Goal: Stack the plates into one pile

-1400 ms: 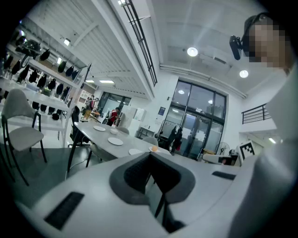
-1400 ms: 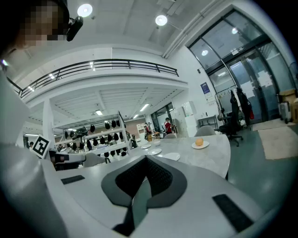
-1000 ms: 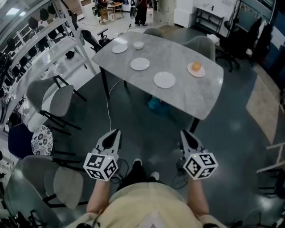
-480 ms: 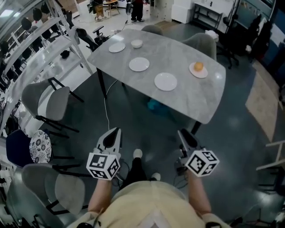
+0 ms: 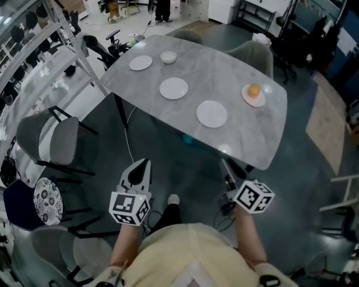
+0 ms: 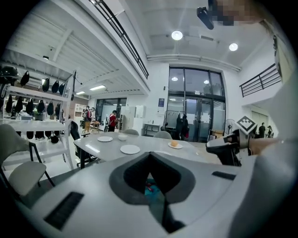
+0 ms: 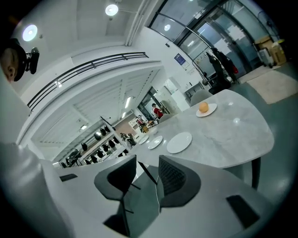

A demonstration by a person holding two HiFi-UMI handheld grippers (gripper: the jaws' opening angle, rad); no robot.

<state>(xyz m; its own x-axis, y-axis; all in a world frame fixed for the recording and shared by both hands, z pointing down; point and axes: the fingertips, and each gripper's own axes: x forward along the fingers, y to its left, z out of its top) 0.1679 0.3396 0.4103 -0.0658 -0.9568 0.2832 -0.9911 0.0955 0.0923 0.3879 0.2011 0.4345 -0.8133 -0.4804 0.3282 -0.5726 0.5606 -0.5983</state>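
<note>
Three empty white plates (image 5: pixel 212 114), (image 5: pixel 174 88), (image 5: pixel 141 63) lie spread over the grey table (image 5: pixel 247 140). A fourth plate (image 5: pixel 253 96) at the right carries an orange. A small white bowl (image 5: pixel 168 56) stands at the far edge. My left gripper (image 5: pixel 142 165) is shut and empty, short of the table's near edge. My right gripper (image 5: pixel 226 166) also hangs short of the table, its jaws opening with nothing between them. The right gripper view shows the nearest plate (image 7: pixel 179 142) ahead of the parted jaws, and the left gripper view shows a plate (image 6: pixel 130 149) beyond the shut ones.
Grey chairs (image 5: pixel 56 140) stand left of the table and two more (image 5: pixel 252 56) behind it. A white shelf rack (image 5: pixel 33 67) runs along the left. A cable (image 5: pixel 128 140) hangs from the table to the floor. People stand far back in the room (image 5: pixel 162 8).
Both grippers have moved forward toward the table, which now sits closer and lower in the head view. The right gripper has rolled a little.
</note>
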